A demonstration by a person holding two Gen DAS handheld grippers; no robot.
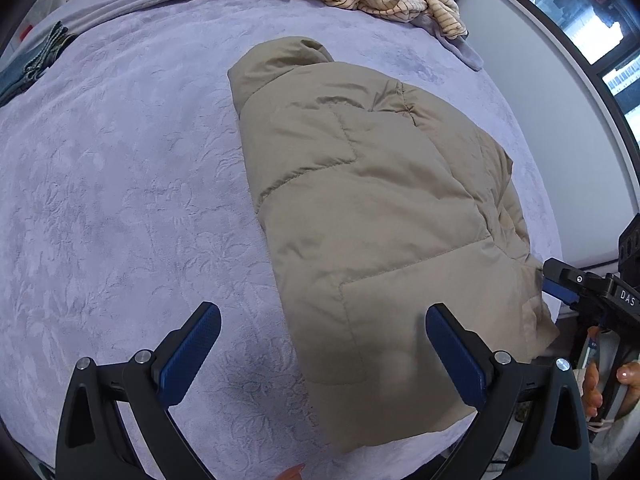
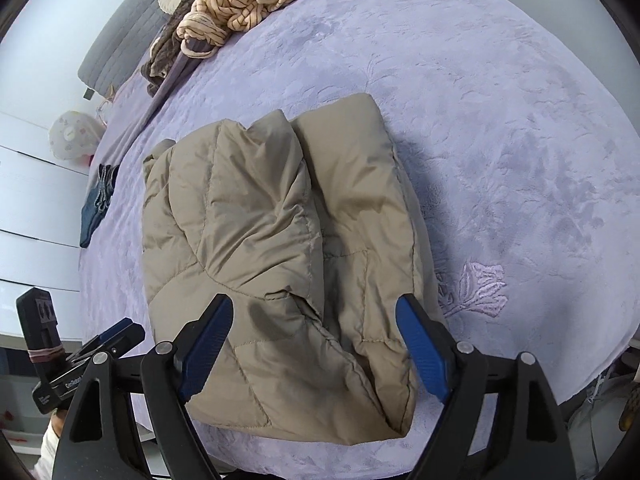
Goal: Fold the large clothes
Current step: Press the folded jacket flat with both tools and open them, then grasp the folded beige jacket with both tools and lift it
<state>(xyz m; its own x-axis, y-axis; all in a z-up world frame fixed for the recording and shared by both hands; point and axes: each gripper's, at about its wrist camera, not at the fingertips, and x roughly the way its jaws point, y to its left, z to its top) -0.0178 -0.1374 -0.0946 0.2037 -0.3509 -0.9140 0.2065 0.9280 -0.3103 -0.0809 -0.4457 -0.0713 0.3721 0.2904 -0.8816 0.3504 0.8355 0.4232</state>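
1. The tan puffy jacket [image 1: 372, 216] lies folded on the purple bed cover [image 1: 120, 200].
2. The left gripper [image 1: 322, 350] has its fingers wide apart, holding nothing.
3. The right gripper [image 2: 314, 338] is wide apart too, above the jacket.

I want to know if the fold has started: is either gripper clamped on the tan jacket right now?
No: the left gripper and right gripper both stand open above the jacket, gripping no fabric.

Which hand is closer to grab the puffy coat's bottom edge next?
Probably the right gripper: open, it straddles the tan coat's near hem. The left gripper, also open, hangs half over the purple bedspread.
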